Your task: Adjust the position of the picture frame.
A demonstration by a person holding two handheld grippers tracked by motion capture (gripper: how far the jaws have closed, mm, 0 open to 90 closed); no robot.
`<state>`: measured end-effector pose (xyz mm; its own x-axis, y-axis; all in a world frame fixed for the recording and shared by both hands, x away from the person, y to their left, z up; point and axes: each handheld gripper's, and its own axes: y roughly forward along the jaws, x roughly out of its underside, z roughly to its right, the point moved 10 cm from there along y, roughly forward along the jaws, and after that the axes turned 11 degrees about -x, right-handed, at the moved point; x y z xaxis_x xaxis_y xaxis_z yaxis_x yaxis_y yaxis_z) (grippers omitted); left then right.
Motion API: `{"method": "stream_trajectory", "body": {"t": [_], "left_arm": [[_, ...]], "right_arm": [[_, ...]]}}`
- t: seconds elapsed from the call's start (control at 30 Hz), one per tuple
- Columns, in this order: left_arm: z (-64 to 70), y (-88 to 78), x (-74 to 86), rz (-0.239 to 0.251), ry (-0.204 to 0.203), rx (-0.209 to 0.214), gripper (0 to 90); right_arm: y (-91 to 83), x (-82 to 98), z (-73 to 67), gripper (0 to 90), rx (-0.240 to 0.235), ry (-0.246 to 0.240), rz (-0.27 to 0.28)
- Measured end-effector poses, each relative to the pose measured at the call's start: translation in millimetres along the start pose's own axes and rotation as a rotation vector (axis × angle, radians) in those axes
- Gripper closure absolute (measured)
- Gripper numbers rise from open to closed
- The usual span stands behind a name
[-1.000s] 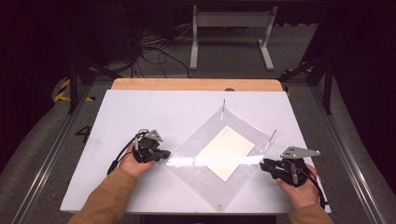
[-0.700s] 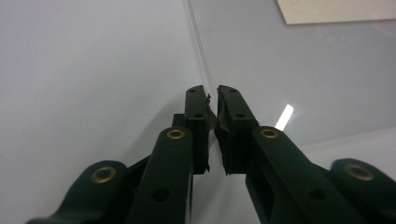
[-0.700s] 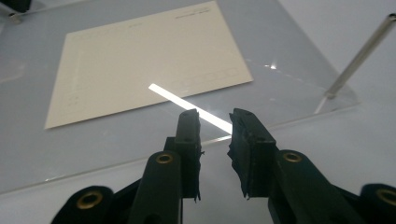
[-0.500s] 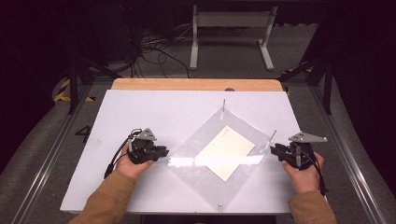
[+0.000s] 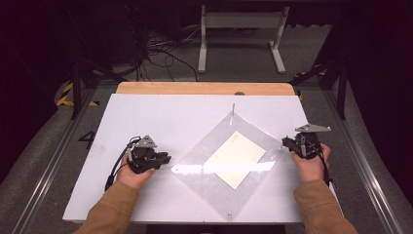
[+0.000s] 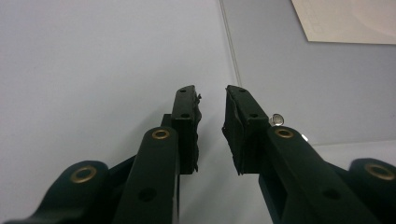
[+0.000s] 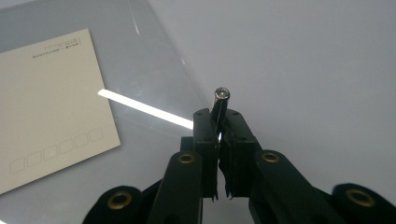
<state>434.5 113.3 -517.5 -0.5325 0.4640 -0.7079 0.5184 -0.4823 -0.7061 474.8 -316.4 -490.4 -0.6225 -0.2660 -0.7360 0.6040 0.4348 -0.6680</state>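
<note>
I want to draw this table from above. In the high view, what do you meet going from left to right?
Left tongs → clear plastic sheet → cream card lying in the sheet's middle → right tongs, shut on a small metal post at the sheet's right corner.

Lab-like recording bay, white table [image 5: 160, 117], dark surroundings, cables [image 5: 156, 51] on grey floor, metal stand [image 5: 241, 29]

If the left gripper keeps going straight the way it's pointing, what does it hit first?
Probably the near corner of the clear sheet, where a small standoff post stands beside the left gripper. Its fingers are open and empty; depth is uncertain.
</note>
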Motion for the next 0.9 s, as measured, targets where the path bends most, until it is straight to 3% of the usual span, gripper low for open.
{"method": "stream_trajectory", "body": {"t": [0.2,0.5,0.63,0.9], "left_arm": [[-3.0,-8.7,5.2,0.016,-0.036,-0.007,74.7],[-8.2,-18.5,18.9,0.019,-0.063,-0.029,74.8],[-9.7,-25.8,24.5,0.024,-0.087,-0.039,74.9],[-7.1,-36.2,32.1,0.039,-0.073,-0.04,74.4]], "right_arm": [[-0.4,-12.7,-1.0,85.0,0.004,-0.037,0.016],[12.3,-63.7,-0.7,85.1,0.003,-0.145,0.063],[28.3,-85.7,0.6,84.8,0.006,-0.19,0.05],[66.1,-112.8,3.7,84.2,0.011,-0.213,-0.008]]}}
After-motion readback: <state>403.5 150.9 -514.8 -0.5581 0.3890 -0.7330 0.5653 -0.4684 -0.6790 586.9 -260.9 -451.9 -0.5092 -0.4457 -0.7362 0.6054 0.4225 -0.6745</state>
